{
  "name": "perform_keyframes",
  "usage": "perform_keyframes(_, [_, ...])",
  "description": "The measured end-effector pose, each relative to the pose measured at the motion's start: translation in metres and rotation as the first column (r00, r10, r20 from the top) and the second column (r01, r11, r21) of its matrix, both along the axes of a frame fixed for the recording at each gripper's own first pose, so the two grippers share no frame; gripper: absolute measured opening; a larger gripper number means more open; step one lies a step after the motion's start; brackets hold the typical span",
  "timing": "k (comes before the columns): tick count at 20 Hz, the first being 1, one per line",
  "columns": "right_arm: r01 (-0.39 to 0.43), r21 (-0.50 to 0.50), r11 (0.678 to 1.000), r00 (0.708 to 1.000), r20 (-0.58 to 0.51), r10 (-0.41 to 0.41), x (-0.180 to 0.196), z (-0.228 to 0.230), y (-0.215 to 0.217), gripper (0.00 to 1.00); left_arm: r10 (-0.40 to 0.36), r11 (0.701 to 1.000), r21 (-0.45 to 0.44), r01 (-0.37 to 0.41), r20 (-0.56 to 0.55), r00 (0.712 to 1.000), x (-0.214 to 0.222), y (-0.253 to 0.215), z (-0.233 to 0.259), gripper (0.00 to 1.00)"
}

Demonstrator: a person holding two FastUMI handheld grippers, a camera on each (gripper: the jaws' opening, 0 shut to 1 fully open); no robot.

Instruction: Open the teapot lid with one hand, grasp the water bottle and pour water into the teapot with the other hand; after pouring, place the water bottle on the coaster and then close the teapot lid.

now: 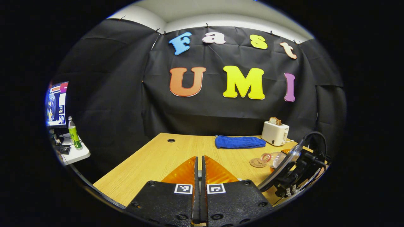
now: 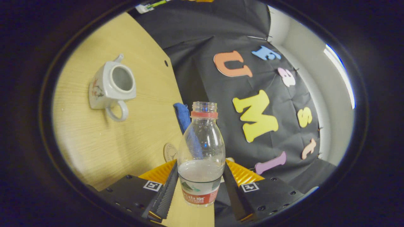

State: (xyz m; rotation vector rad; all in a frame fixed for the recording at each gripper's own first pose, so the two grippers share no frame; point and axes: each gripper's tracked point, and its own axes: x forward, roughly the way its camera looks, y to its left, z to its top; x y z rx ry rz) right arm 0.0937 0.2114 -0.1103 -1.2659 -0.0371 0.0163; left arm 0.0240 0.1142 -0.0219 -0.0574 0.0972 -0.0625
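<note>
Clear water bottle [image 2: 201,151], part full, uncapped | right tongs [image 2: 199,186] clamp it | left tongs [image 1: 199,176] closed

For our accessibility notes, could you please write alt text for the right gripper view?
The right claw grips a capless bottle, partly filled with water, above a wooden table. A white teapot stands lidless on the table, with a coaster and blue cloth nearer the bottle.

left gripper view level over table [image 1: 151,157], right gripper view tilted, sharing towel [image 1: 240,142]
</note>
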Motion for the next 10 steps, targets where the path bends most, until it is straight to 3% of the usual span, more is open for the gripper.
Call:
perform_keyframes(4, [-0.013, -0.205, 0.979, 0.999, 0.040, 0.022, -0.003, 0.002, 0.016, 0.75, 0.005, 1.000, 0.021, -0.004, -0.014, 1.000, 0.002, 0.000, -0.004, 0.03])
perform_keyframes(10, [-0.020, -0.442, 0.897, 0.992, 0.103, 0.073, -0.010, 0.008, 0.028, 0.77, -0.006, 0.999, 0.048, 0.006, -0.012, 1.000, 0.001, -0.004, -0.003, 0.03])
